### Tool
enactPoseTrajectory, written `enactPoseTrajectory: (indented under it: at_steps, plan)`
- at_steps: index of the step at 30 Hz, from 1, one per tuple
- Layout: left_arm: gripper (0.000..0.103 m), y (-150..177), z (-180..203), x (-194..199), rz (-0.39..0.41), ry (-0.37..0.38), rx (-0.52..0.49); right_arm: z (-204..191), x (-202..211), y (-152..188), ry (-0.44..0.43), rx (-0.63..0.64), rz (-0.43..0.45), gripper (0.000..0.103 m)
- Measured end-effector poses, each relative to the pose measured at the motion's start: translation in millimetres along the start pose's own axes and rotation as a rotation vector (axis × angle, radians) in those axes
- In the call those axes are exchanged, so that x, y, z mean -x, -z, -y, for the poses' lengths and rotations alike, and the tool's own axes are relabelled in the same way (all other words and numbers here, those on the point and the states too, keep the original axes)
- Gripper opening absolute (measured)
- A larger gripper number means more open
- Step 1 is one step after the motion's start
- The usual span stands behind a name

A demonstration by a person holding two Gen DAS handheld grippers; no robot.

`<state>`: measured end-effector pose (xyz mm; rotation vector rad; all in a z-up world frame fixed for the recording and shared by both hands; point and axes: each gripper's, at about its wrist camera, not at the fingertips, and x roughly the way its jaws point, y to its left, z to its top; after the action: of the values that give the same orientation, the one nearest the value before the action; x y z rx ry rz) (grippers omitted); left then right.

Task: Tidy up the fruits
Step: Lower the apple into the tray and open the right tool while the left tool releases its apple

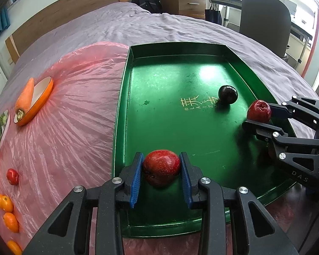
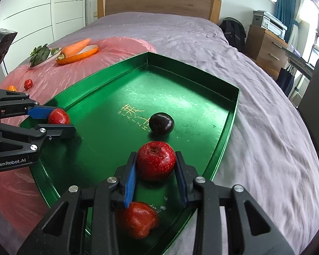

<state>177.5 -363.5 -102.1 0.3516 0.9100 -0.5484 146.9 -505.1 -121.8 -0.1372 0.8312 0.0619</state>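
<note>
Gripping one red apple each over the green tray, the left hand-held gripper and right hand-held gripper are hovering, the dark plum lying nearer the right one.

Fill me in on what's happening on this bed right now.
A person is sorting fruit into a green tray with two handheld grippers. The left gripper has its jaws closed around a red apple over the near end of the tray. The right gripper likewise grips another red apple at the tray's far side. A dark plum already sits loose in the tray. On the pink plastic sheet beside it, a small red fruit and several small oranges are still waiting.
</note>
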Motion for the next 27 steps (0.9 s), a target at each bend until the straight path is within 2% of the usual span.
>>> enactPoseTrajectory:
  at_steps: [17, 23, 25, 27]
  plan:
    - [0.030, 3.0, 2.9, 0.2, 0.018, -0.017, -0.016, -13.2, -1.8, 5.1, 0.069, 0.049, 0.019, 0.062]
    - [0.030, 3.1, 3.1, 0.1, 0.020, -0.019, -0.017, -18.1, -1.0, 5.5, 0.105, 0.075, 0.026, 0.071]
    - [0.031, 3.2, 3.2, 0.1, 0.020, -0.020, -0.018, -21.8, -0.5, 5.4, 0.119, 0.094, 0.031, 0.082]
    - [0.031, 2.9, 3.5, 0.2, 0.022, -0.023, -0.019, -24.5, -0.2, 4.9, 0.130, 0.110, 0.033, 0.083]
